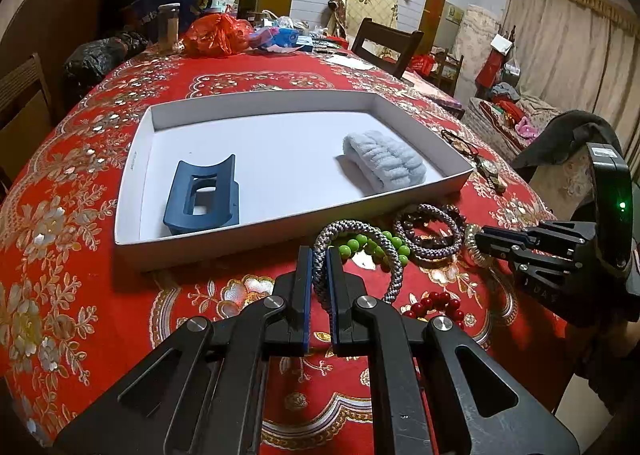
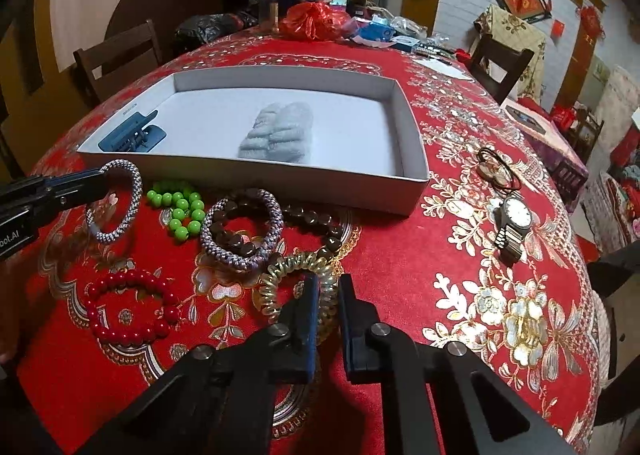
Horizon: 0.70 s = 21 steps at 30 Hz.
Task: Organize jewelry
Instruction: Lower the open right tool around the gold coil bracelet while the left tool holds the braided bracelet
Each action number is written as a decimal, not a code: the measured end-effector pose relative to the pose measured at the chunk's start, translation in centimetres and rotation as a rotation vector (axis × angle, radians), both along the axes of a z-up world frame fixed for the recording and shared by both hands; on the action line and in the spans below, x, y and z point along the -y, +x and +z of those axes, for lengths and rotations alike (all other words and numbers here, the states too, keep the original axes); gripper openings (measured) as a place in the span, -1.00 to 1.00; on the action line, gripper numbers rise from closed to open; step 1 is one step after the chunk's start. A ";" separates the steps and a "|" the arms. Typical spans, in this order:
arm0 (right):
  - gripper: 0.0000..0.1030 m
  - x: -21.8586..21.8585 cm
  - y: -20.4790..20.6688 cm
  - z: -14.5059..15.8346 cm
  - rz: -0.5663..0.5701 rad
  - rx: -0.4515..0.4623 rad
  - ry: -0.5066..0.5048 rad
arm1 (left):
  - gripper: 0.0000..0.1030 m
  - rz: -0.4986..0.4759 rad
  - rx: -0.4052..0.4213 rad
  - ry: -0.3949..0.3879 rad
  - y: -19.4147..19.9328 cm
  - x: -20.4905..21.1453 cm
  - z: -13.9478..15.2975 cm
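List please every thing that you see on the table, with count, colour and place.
Shallow cardboard tray: one, white, table centre.
Plastic hair claw: one, dark blue, inside tray.
Fluffy headband: one, pale blue, inside tray.
Braided cord bracelets: two, grey-purple; one gripped, one on cloth.
Bead bracelets: green, red, brown, before tray.
Spiral hair tie: one, clear yellow.
Metal wristwatch: one, silver, right.
Left gripper: shut on bracelet.
Right gripper: open around hair tie.

The surface [image 2: 440, 263] wears red cloth with shiny gold and silver floral print. The white tray [image 2: 256, 171] looks like matt card, holding a fluffy pale-blue headband [image 2: 280, 131]. Glossy green beads [image 2: 180, 207] lie beside a woven cord bracelet [image 2: 240, 231] and a metal watch [image 2: 514, 219].
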State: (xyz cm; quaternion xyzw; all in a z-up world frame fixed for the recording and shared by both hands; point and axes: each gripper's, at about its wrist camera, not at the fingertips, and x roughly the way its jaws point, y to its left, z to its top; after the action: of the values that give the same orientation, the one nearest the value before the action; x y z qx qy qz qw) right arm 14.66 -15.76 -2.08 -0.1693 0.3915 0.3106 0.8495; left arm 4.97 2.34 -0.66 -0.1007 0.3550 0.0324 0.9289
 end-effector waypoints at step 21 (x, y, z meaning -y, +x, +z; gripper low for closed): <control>-0.83 -0.6 -1.7 2.7 -0.166 0.040 0.250 | -0.90 0.009 0.010 -0.006 -0.1 -0.3 0.0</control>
State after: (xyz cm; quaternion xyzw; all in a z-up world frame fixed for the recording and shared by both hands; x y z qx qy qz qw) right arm 13.01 -15.17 0.57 -0.0353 0.3454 0.2823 0.8943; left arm 4.86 2.64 -0.66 -0.1051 0.3501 0.0351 0.9301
